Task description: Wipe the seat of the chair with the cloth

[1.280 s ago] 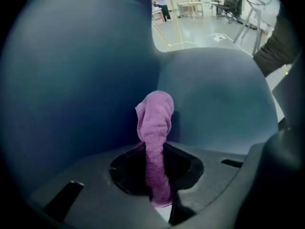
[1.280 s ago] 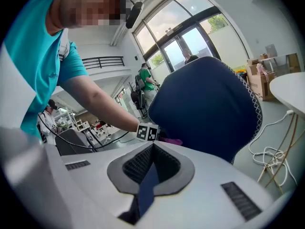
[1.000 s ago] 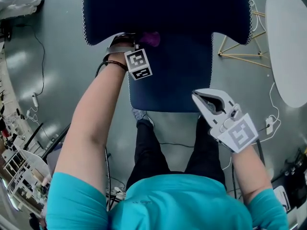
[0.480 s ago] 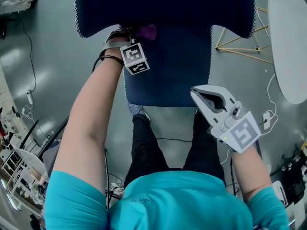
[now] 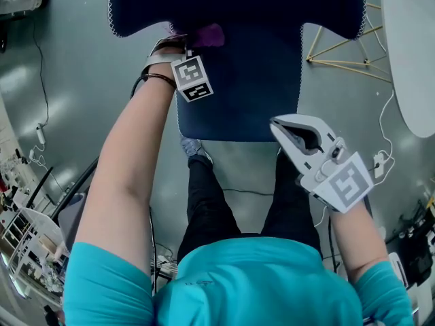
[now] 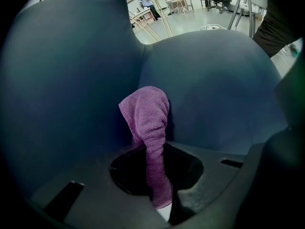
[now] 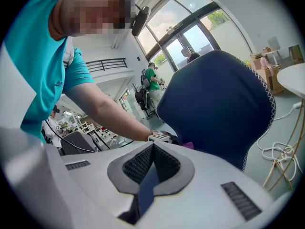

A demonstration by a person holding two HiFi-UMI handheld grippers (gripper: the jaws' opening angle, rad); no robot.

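I pinch the cloth point(image 6: 145, 113) in my left hand-held gripper point(image 6: 151, 147), against the seat point(image 6: 214, 89) just ahead; my right hand-held gripper point(image 7: 152, 146) is closed and empty, and most of the wiping seemingly remains.

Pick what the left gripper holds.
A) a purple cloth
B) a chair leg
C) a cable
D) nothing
A: in the left gripper view, the left gripper has its jaws shut on the cloth, whose free end reaches up against the chair.
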